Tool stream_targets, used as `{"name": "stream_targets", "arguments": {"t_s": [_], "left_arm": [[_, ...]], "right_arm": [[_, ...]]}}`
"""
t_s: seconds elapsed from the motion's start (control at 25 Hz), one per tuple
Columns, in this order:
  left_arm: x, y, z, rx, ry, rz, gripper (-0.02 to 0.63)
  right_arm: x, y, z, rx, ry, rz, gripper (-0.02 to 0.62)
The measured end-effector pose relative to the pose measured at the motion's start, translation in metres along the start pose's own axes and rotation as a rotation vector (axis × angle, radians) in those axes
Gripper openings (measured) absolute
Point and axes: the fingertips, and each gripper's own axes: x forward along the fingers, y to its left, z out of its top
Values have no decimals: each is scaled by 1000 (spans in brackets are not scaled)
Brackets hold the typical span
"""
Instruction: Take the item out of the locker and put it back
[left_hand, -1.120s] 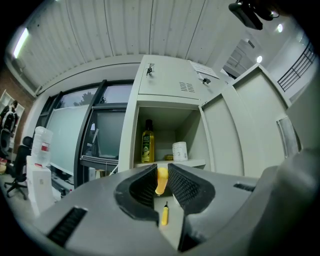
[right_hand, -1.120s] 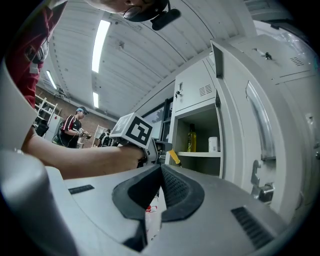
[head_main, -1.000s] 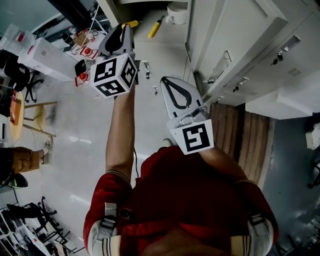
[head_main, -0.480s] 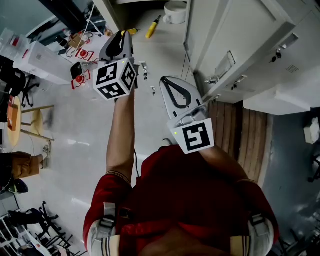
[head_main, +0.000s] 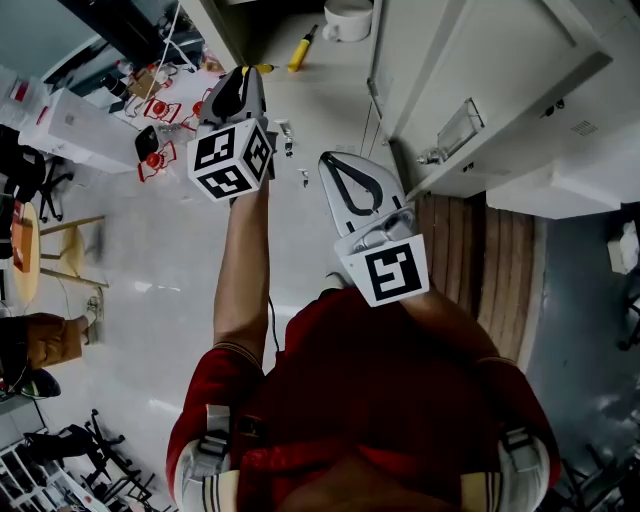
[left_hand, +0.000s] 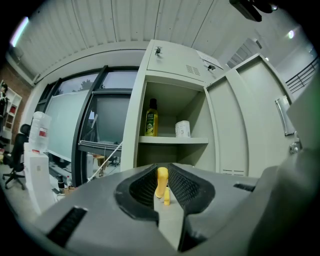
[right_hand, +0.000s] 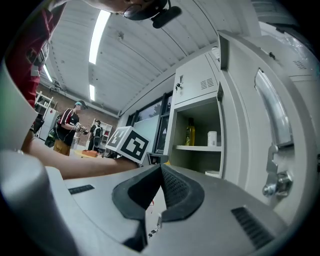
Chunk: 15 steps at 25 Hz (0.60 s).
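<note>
left gripper (left_hand: 161, 170) jaws are gripping a yellow item (left_hand: 161, 181), right gripper (right_hand: 159, 170) closed; best holding it level entering the locker (left_hand: 170, 55).

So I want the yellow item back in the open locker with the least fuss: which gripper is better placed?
Left. The left gripper is shut on the yellow item and looks straight into the open locker. The right gripper is shut, with nothing between its jaws.
</note>
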Motion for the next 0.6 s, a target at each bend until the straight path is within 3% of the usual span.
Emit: {"name": "stream_targets", "arguments": {"t_s": [0.6], "left_arm": [[11, 5, -27, -14, 42, -11, 71]], "right_arm": [[4, -4, -13, 10, 24, -30, -3]]}}
